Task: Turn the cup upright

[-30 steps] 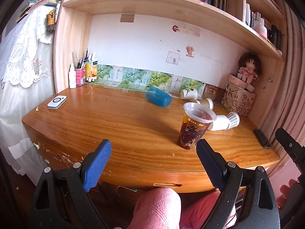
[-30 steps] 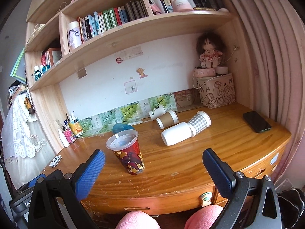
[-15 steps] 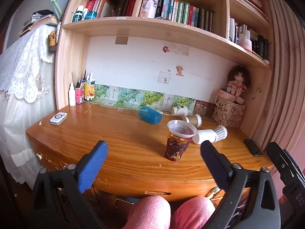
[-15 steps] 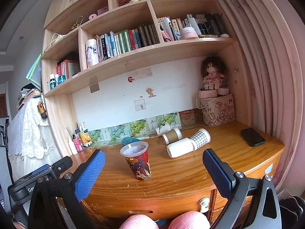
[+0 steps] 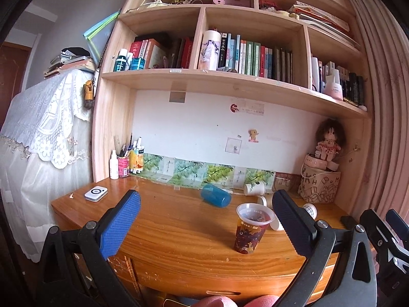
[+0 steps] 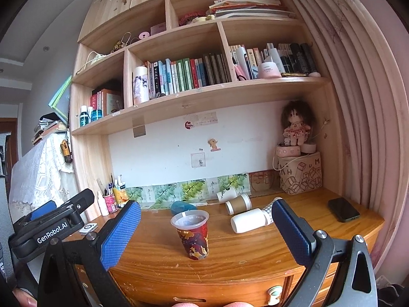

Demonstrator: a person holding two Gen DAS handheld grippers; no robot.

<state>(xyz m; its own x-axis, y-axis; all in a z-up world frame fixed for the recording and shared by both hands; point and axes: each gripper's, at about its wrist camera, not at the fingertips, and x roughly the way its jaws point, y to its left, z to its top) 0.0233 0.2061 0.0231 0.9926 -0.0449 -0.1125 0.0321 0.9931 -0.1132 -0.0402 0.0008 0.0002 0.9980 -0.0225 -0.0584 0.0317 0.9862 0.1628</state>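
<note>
The printed cup (image 6: 192, 233) stands upright on the tabletop (image 6: 250, 261), mouth up, near the front edge and a little left of the middle in the right wrist view; in the left wrist view the same cup (image 5: 251, 227) sits right of centre, with nothing touching it. That reads as the flip being done for this cup, so what is left looks like retreat only. Behind it four other cups lie on their sides: a blue cup (image 6: 182, 206) toward the back wall, a small white cup (image 6: 227, 193), a brown paper cup (image 6: 239, 203) and a white cup with a checked band (image 6: 251, 220), all apart from the standing one. The right gripper (image 6: 205, 232) has its fingers (image 6: 120, 232) spread wide with nothing between them, and the left gripper (image 5: 204, 226) is likewise spread and empty, its fingers (image 5: 118, 223) well short of the cup. Against the frames a second and half a second back, the cup has not moved on the wood, but both cameras now sit further off and tip upward: the cup is smaller, more of the bookshelf (image 6: 204, 94) and its upper compartments shows, and the tabletop's front edge and drawer fill the lower view. So both hands have been pulling back from the finished cup. A phone (image 6: 343, 212) lies at the right end, untouched.
</note>
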